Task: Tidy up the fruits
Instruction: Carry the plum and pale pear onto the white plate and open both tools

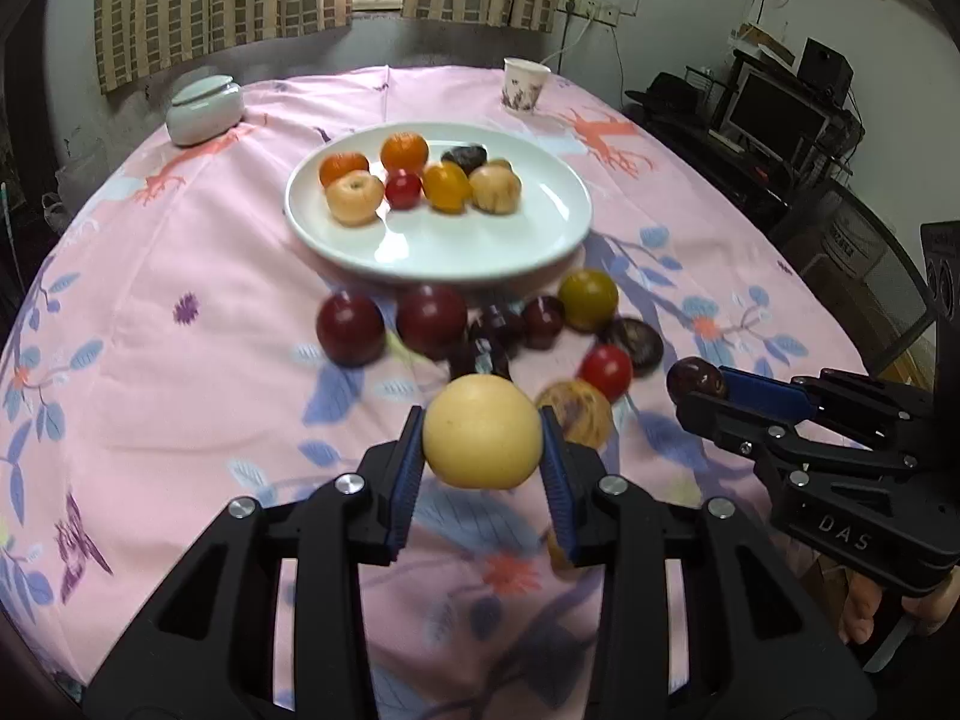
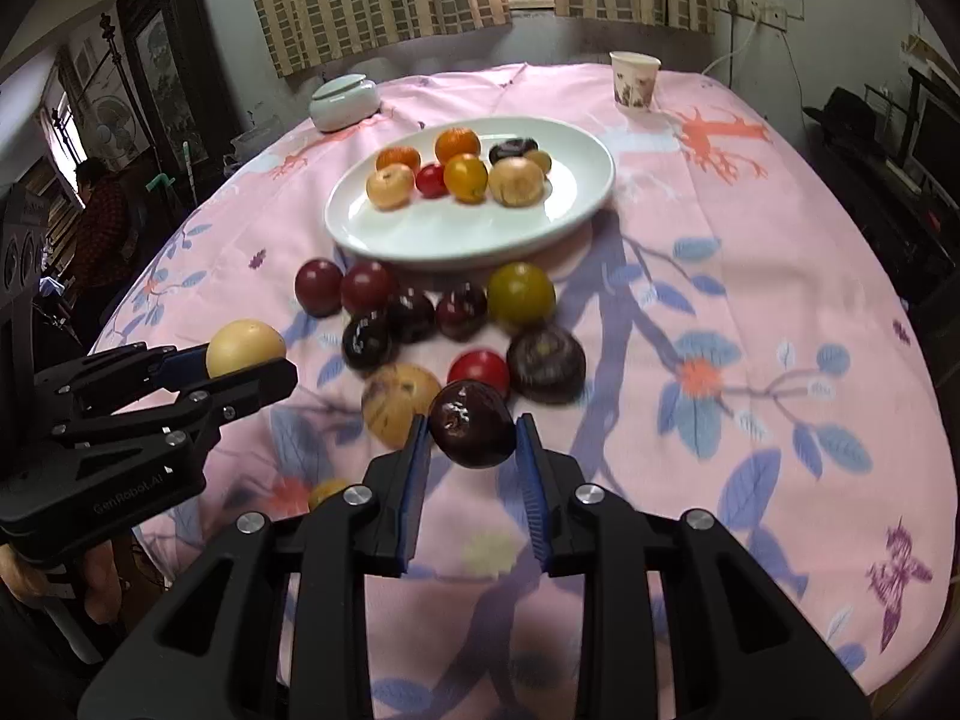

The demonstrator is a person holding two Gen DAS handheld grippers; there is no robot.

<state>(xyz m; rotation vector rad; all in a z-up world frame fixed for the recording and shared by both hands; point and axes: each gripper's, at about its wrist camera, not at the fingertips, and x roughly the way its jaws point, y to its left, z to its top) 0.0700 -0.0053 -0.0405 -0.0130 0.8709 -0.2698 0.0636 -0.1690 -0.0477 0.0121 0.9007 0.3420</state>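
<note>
From the left wrist, a pale yellow fruit [image 1: 482,431] is seen clamped between the blue pads of the left gripper [image 1: 482,450], lifted clear of the pink cloth [image 1: 198,396]. Beyond it, loose fruits are scattered on the cloth: dark red plums [image 1: 350,330], a green-yellow fruit [image 1: 588,299], a red tomato [image 1: 606,371] and a tan fruit [image 1: 577,409] just behind the right pad. A white plate [image 1: 456,252] with seven or so fruits is set farther back, with a lidded jar [image 1: 205,108] and a paper cup [image 1: 524,84] near the far edge. At right, the right gripper [image 1: 705,387] is seen closed on a dark fruit [image 1: 695,381].

From the right wrist, the same dark fruit [image 2: 472,423] is gripped tightly between the pads of the right gripper [image 2: 472,438], above the cloth [image 2: 750,276]. The tan fruit [image 2: 399,402] and the tomato [image 2: 478,369] lie just behind it, a dark flat fruit [image 2: 546,362] beside them. The plate [image 2: 456,240] is seen beyond the loose fruits. At left, the left gripper [image 2: 252,369] is closed on the yellow fruit [image 2: 243,347].
</note>
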